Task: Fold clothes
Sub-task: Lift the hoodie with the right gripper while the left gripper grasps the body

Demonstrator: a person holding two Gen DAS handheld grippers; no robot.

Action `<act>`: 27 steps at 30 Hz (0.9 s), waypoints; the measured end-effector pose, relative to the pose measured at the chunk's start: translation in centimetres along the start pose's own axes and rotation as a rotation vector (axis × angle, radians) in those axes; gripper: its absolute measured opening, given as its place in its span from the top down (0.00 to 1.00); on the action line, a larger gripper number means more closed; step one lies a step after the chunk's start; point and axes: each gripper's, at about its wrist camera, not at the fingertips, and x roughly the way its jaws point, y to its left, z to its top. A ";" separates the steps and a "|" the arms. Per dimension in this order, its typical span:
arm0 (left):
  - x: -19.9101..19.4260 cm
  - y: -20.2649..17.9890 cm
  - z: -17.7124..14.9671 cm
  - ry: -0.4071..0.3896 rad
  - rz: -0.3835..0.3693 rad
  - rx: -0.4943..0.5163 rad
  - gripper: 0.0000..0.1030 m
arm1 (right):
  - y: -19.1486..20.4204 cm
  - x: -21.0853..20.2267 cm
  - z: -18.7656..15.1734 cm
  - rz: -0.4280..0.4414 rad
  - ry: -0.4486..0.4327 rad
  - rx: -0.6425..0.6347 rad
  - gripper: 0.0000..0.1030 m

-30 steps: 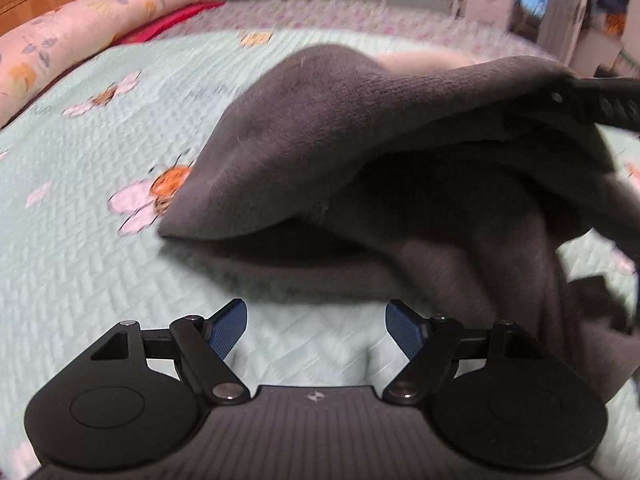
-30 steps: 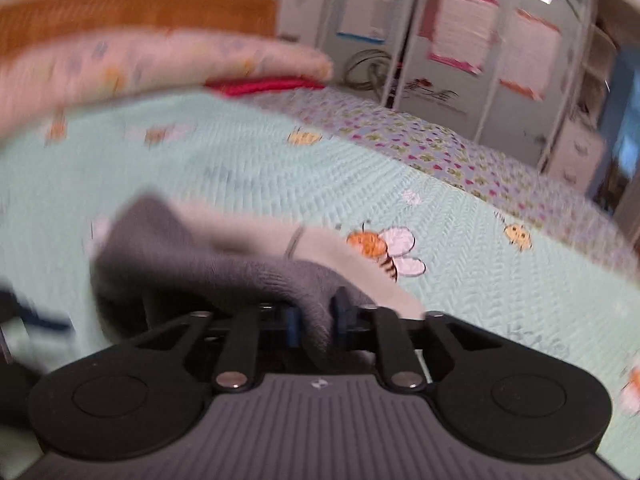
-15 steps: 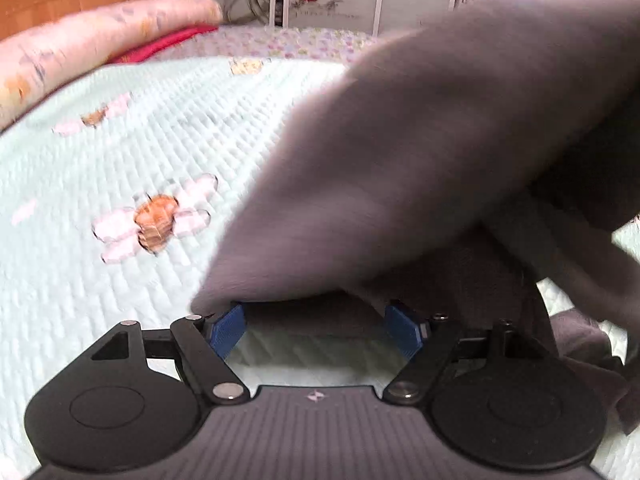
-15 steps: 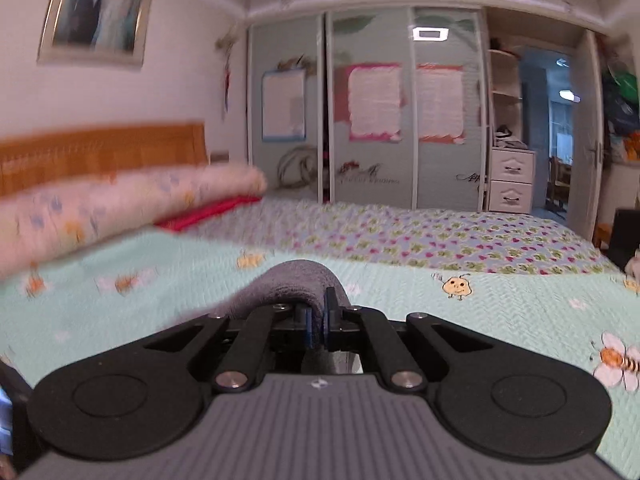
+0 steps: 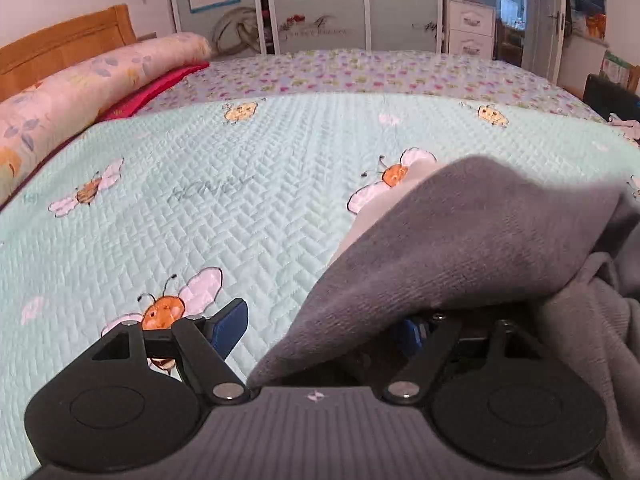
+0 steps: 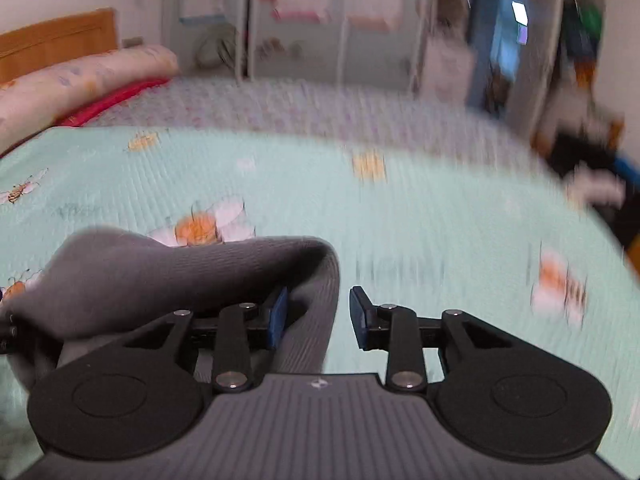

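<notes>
Left gripper (image 5: 320, 328) low in the frame of its own view, angled down over the mint bee-print bedspread (image 5: 248, 208), fingers spread wide: left blue pad (image 5: 228, 326) bare above the quilt, right pad mostly hidden under a flap of the grey garment (image 5: 472, 240); nothing pinched there, cloth merely draped over the right finger and the middle of the gap. Garment filling the lower right of that view, rising as a tented fold toward right of centre and bunching at the right edge. Right gripper (image 6: 318, 314) likewise tilted down at the bed, jaws opening, picture streaked with motion blur; a grey ribbed band of the garment (image 6: 320, 304) hanging between the pads, lying against the left pad (image 6: 278, 318), clear of the right pad (image 6: 360, 316). Rest of the cloth heaped over the left finger toward lower left of that frame. Long floral pillow (image 5: 92, 80) and wooden headboard (image 5: 60, 44) at upper left, wardrobe doors (image 5: 320, 4) across the top
</notes>
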 end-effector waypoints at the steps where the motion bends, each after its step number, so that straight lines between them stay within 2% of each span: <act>1: -0.3 0.3 -0.6 -0.010 -0.012 -0.011 0.24 | 0.2 -1.3 -1.0 0.051 -0.030 0.015 0.65; 2: -0.3 0.6 -1.1 -0.008 -0.025 -0.023 0.24 | 0.3 -2.6 -1.9 0.102 -0.061 0.029 0.63; 3: -0.2 0.8 -1.6 -0.003 -0.033 -0.032 0.24 | 0.6 -3.9 -2.9 0.151 -0.092 0.042 0.54; 4: 0.0 0.9 -1.9 0.008 -0.032 -0.036 0.24 | 1.7 -5.4 -3.8 0.168 -0.128 0.035 0.39; 5: 0.3 0.8 -2.2 0.018 -0.028 -0.039 0.24 | 2.8 -6.8 -4.7 0.188 -0.160 0.024 0.30; 6: 0.4 0.7 -2.6 0.029 -0.019 -0.041 0.24 | 4.5 -7.2 -5.5 0.226 -0.155 -0.031 0.17; 8: -0.3 0.6 -3.2 0.025 -0.014 -0.055 0.24 | 7.9 -7.9 -6.9 0.300 -0.143 -0.144 0.17; 9: -0.8 0.6 -3.4 0.019 -0.014 -0.062 0.24 | 9.9 -7.3 -7.5 0.296 -0.112 -0.209 0.17; 12: -2.0 0.6 -4.0 0.015 -0.031 -0.075 0.24 | 13.1 -3.8 -8.6 0.185 -0.064 -0.257 0.17; 14: -2.2 0.3 -4.5 0.026 -0.039 -0.053 0.24 | 13.7 -2.0 -9.1 0.157 -0.046 -0.254 0.26; 15: -2.2 0.1 -4.7 0.032 -0.038 -0.039 0.24 | 13.3 -1.5 -9.1 0.175 -0.033 -0.231 0.55; 16: -2.2 -0.1 -4.9 0.039 -0.037 -0.025 0.24 | 12.4 -1.5 -9.1 0.196 -0.015 -0.183 0.66; 17: -2.2 -0.3 -5.0 0.042 -0.037 -0.017 0.24 | 11.4 -1.9 -8.9 0.229 -0.008 -0.118 0.71; 18: -2.3 -0.3 -4.9 0.040 -0.043 -0.023 0.24 | 10.5 -2.7 -8.7 0.248 -0.014 -0.082 0.83; 20: -2.6 -0.3 -4.5 0.032 -0.071 -0.046 0.24 | 8.8 -4.2 -8.4 0.287 -0.026 -0.010 0.86; 24: -4.3 -0.9 -3.1 -0.029 -0.084 -0.036 0.24 | 6.2 -9.8 -7.3 0.489 -0.074 0.087 0.87; 27: -6.3 -0.6 -1.7 -0.095 -0.112 -0.078 0.24 | 3.4 -14.3 -6.3 0.653 -0.140 0.145 0.87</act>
